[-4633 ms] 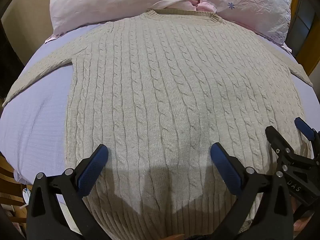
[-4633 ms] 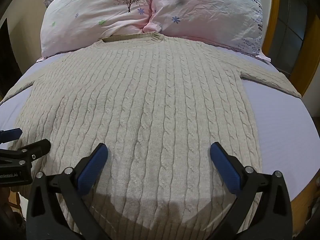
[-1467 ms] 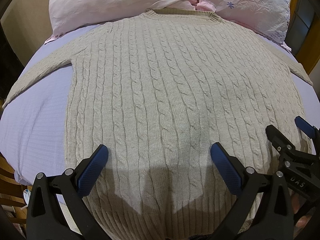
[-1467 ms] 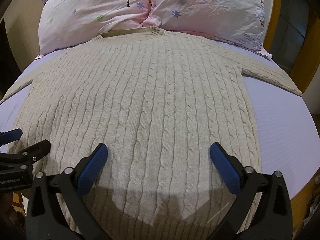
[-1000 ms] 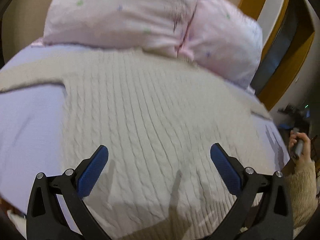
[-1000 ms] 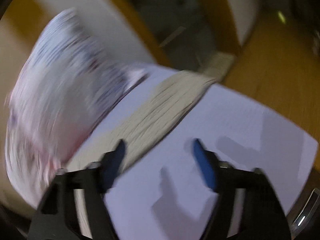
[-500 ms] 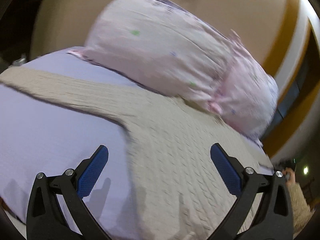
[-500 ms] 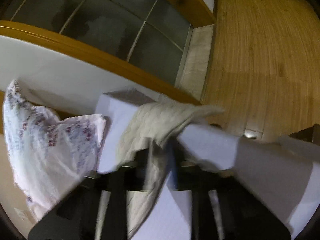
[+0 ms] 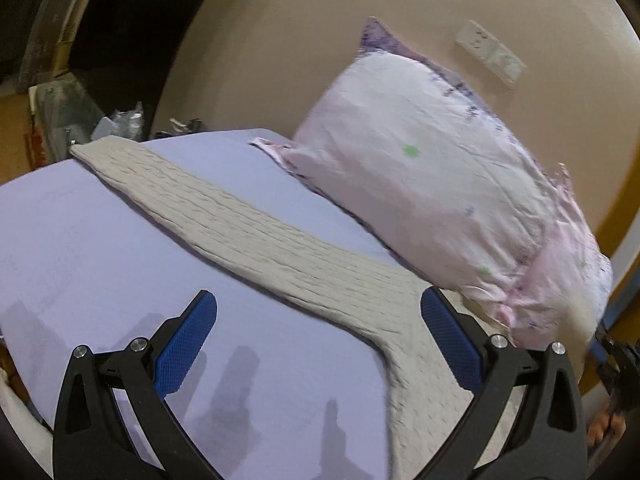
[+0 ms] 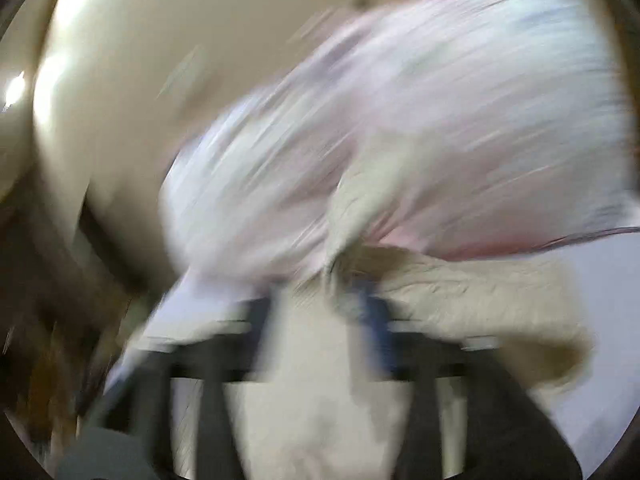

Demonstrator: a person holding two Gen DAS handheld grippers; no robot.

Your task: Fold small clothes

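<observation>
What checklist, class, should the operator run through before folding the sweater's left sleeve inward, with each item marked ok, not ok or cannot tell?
1. Left gripper open and empty: ok; its blue pads stand wide apart above the sheet.
2. Left sleeve flat and fully extended: ok; it lies straight across the bed.
3. Left sleeve free of the pillow: ok; a strip of sheet separates them.
4. Right gripper shut on knit fabric: cannot tell; the right wrist view is badly blurred, though cloth bunches at the fingers.
5. Sweater body smooth: cannot tell; only a small part shows.
</observation>
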